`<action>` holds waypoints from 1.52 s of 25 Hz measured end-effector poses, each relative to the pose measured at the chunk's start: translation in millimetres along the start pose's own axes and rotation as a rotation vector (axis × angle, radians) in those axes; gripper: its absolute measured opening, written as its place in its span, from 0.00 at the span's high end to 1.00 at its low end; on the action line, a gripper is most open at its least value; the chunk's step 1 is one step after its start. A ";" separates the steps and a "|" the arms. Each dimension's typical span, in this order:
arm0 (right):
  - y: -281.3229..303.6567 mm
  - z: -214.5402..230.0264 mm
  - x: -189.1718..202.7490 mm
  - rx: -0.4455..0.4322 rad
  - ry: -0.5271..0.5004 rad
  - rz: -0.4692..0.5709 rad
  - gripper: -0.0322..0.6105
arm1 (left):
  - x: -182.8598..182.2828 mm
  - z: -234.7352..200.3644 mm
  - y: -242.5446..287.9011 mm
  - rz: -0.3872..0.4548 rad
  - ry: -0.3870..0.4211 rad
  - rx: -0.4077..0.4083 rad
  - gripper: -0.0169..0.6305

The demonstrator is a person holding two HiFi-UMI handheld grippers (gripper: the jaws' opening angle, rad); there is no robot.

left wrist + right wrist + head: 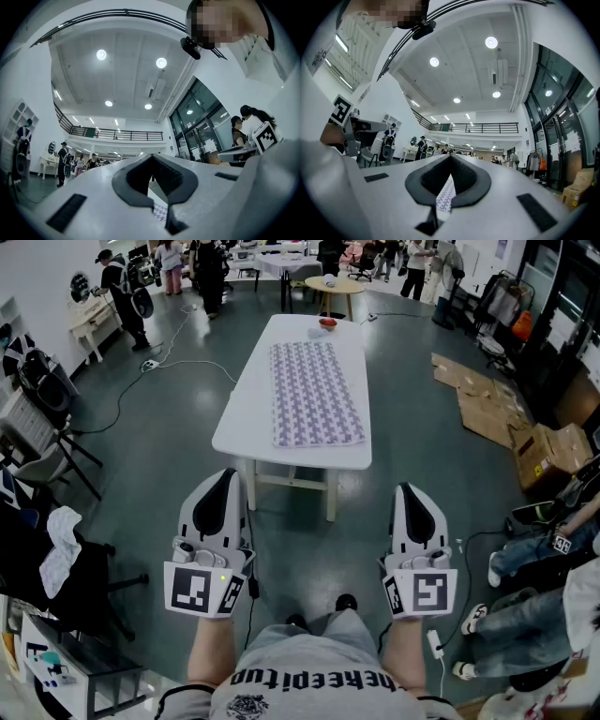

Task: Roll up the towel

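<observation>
A purple and white houndstooth towel (314, 393) lies flat and unrolled along a white table (251, 399) in the head view. Both grippers are held well short of the table, over the floor, tilted upward. My left gripper (225, 476) is shut with nothing in it; a sliver of the towel (161, 212) shows through the notch between its jaws. My right gripper (411, 489) is also shut and empty, and the towel (446, 196) shows far off through its notch.
A small red object (327, 323) sits at the table's far end. Flattened cardboard (483, 399) and boxes lie on the floor at right. A chair with clothes (56, 554) stands at left, seated people's legs (525, 615) at right. Cables (150, 371) run across the floor.
</observation>
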State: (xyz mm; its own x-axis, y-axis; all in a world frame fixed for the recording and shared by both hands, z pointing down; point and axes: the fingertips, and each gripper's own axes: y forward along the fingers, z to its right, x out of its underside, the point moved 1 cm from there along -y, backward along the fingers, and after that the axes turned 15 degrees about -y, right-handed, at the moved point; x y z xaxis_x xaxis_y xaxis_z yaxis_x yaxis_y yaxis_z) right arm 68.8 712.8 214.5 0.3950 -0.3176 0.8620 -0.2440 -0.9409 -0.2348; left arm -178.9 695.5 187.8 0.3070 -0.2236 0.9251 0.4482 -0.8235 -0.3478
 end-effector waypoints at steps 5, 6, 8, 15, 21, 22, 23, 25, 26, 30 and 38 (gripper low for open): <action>3.0 -3.1 -4.0 0.000 -0.004 0.002 0.95 | -3.2 -3.7 0.0 0.003 -0.003 0.004 0.97; 3.7 -3.6 -4.1 0.001 -0.005 0.001 0.95 | -3.6 -4.7 0.3 0.004 -0.004 0.004 0.97; 4.6 -5.3 -3.9 0.000 -0.007 0.000 0.95 | -3.4 -6.6 0.0 0.004 -0.006 0.004 0.97; 1.4 -8.8 -7.4 0.025 -0.029 0.013 0.95 | -2.2 -9.8 -3.1 -0.004 -0.001 0.012 0.97; 0.5 -21.1 -14.9 -0.024 -0.055 0.042 0.95 | -3.3 -18.0 -7.5 0.015 -0.028 0.016 0.97; 1.4 -23.2 -14.6 -0.036 -0.037 0.042 0.95 | -3.5 -20.0 -7.6 0.025 -0.036 0.014 0.97; 2.6 -24.2 -13.8 -0.039 -0.014 0.043 0.95 | -3.3 -22.3 -7.2 0.035 -0.044 0.011 0.97; 5.7 -23.4 -10.3 -0.031 0.033 0.042 0.95 | -1.7 -26.7 -4.2 0.050 -0.057 0.002 0.97; 7.5 -22.2 -7.7 -0.024 0.044 0.039 0.95 | 0.1 -28.3 -1.9 0.051 -0.059 -0.001 0.97; 21.1 -14.9 3.6 -0.003 0.030 0.023 0.95 | 9.4 -31.9 12.9 0.044 -0.051 0.004 0.97; 86.8 2.1 26.6 -0.037 -0.003 0.014 0.95 | 23.0 -55.0 71.1 0.068 -0.074 -0.006 0.97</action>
State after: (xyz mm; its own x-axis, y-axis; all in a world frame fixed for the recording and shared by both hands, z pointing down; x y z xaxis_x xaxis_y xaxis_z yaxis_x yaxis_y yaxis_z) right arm 60.0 622.5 216.1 0.3943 -0.3310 0.8573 -0.2821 -0.9315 -0.2298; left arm -186.1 603.1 192.7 0.3980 -0.2400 0.8854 0.4189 -0.8111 -0.4082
